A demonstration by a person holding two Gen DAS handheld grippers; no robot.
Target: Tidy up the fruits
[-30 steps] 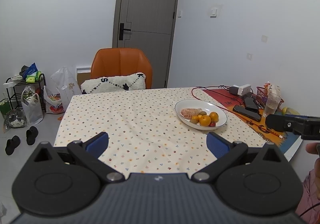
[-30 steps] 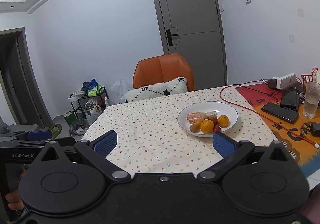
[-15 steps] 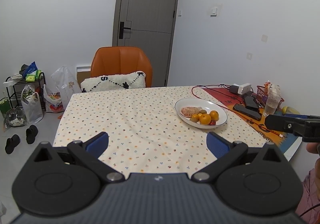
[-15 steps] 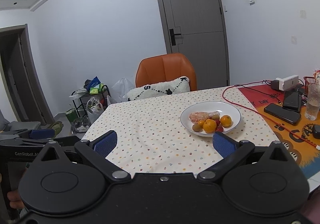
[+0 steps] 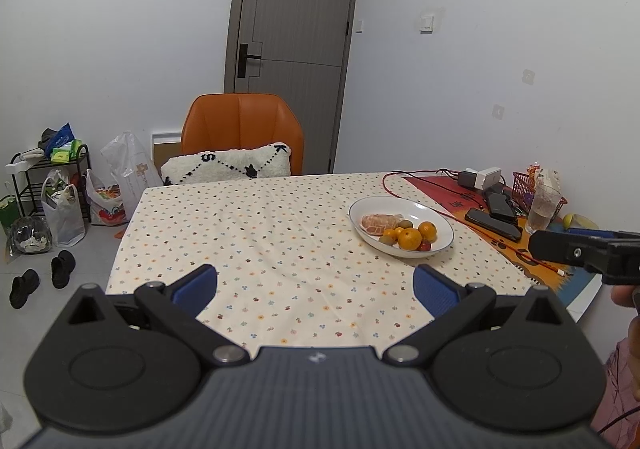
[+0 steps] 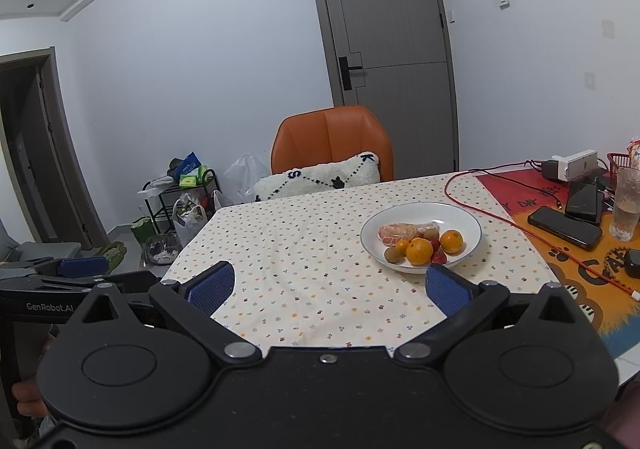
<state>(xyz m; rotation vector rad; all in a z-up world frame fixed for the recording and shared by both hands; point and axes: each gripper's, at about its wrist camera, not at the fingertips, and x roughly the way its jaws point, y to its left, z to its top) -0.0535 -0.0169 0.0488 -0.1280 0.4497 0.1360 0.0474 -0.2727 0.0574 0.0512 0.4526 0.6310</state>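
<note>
Two sets of tongs, your left tongs (image 5: 315, 287) and your right tongs (image 6: 330, 285), hang wide open with nothing in them, pulled back a little higher than a second ago. All the fruits (image 6: 420, 245) sit together in the round white bowl (image 6: 472, 227) on the dotted-cloth tabletop (image 5: 256, 233), so they already look tidy, or you could be about to sort them. Behind it stand an orange chair (image 5: 240, 123) and a grey door (image 5: 292, 49).
</note>
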